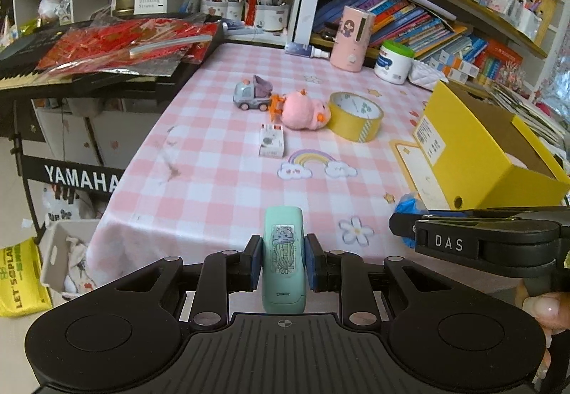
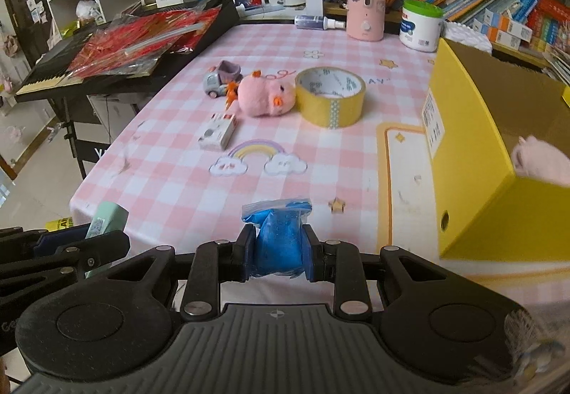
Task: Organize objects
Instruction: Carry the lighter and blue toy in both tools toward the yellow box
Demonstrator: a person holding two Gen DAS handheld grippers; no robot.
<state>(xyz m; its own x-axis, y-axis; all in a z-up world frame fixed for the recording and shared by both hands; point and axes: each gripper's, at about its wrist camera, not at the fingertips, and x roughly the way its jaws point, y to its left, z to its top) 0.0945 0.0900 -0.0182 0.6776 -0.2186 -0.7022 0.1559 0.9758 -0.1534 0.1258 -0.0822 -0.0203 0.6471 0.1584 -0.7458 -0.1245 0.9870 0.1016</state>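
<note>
Remaining on table (image 1: pixel 221 187): one truck (image 1: pixel 251 93), one tape roll (image 1: pixel 355 116).

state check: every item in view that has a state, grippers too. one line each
left gripper: shut on mint case
right gripper: shut on blue bag
yellow box: open, pink plush inside
tape roll: lying flat on table
pink pig: on its side, against the tape roll
toy truck: upright on its wheels
small carton: lying flat
spray bottle: lying down
white tub: upright, green lid on
</note>
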